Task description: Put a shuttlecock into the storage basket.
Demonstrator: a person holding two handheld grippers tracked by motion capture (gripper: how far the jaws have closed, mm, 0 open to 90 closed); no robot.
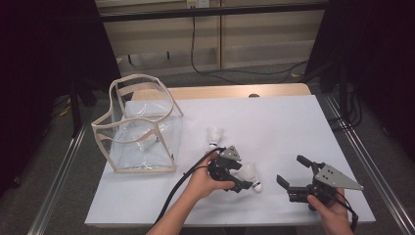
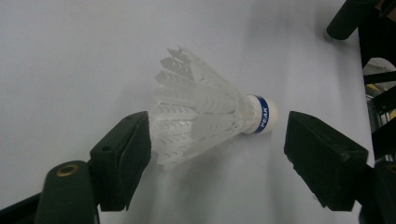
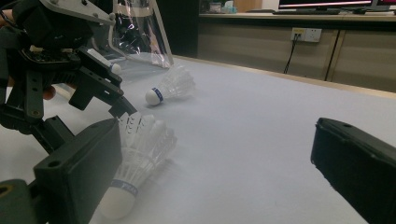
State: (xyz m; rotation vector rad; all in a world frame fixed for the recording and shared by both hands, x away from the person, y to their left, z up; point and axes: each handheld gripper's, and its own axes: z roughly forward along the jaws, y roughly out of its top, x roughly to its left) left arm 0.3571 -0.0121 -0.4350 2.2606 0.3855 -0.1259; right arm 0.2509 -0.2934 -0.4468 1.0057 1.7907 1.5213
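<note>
While the left gripper (image 1: 240,180) sits low over the desk (image 1: 274,122), its jaws stand wide apart, one on either side of a white shuttlecock (image 2: 205,116) that lies on its side between them.

Item one, shuttlecock: feather skirt toward the jaw at the left of the left gripper view and just short of it; cork tip, with a blue band marked PEAK, toward the opposite jaw, a clear gap showing between tip and pad. Neither jaw can be seen pressing on it. In the high view the same shuttlecock (image 1: 249,175) lies just beyond the jaw tips, cork end pointing toward the right gripper (image 1: 293,175).

Item two, right gripper: held in the person's right hand (image 1: 335,210), jaws spread wide, nothing between them, well apart from the shuttlecock on its cork side. Its own view looks across the desk at the left gripper (image 3: 70,79) and the shuttlecock (image 3: 135,154), close by its left-hand jaw.

Item three, second shuttlecock (image 1: 215,135): lying on the desk beyond the left gripper's jaws, clear of both grippers.

Item four, clear plastic bag (image 1: 139,127) with pale trim: standing open on the desk, farther beyond the left gripper, on the side away from the right one.

Item five, left hand (image 1: 205,183): wrapped around the left gripper's body, black cable trailing back from it.
</note>
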